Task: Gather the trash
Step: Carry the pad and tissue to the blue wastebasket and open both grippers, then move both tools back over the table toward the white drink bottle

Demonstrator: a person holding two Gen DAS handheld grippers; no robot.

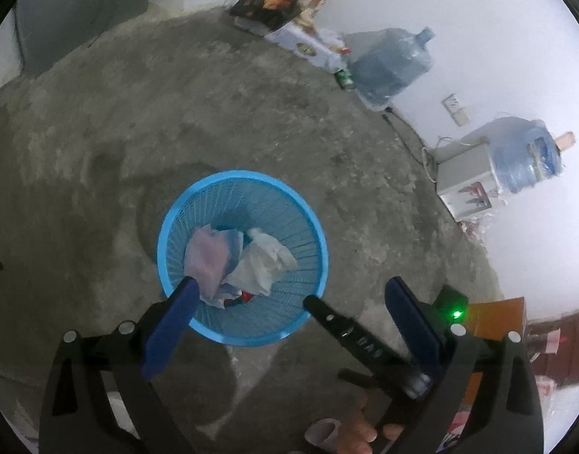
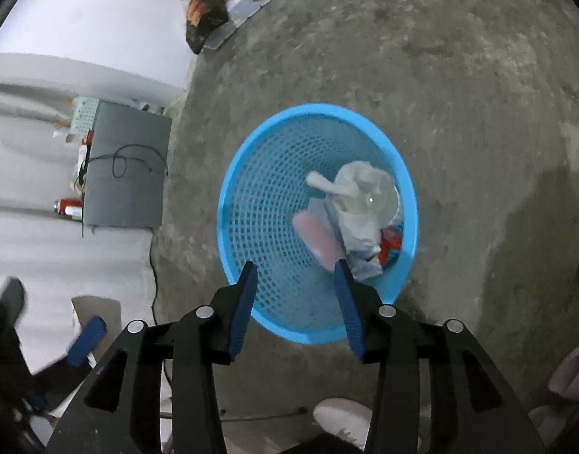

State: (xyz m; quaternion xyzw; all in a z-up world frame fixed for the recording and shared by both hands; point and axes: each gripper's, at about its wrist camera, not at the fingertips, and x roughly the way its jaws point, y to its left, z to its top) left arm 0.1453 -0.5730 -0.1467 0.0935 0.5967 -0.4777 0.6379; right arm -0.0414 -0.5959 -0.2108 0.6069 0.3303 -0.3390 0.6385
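Observation:
A round blue mesh basket (image 1: 244, 176) (image 2: 315, 109) stands on the concrete floor below both grippers. Inside it lie crumpled white plastic (image 1: 259, 261) (image 2: 359, 196), a pale pink wrapper (image 1: 208, 255) (image 2: 319, 238) and a small red packet (image 1: 247, 296) (image 2: 390, 240). My left gripper (image 1: 292, 283) hangs over the basket's near rim, jaws wide open and holding nothing. My right gripper (image 2: 296, 265) also points down into the basket, open about halfway, with nothing between its blue pads (image 2: 247, 287). The pink wrapper looks blurred just beyond the right fingertip.
Two wrapped water jugs (image 1: 387, 64) (image 1: 523, 159), a small white dispenser (image 1: 467, 178) and boxes (image 1: 304, 43) line the white wall. A grey cabinet (image 2: 124, 170) with cables stands at the left. A white shoe (image 2: 342, 418) and a hand (image 1: 359, 431) show near the bottom.

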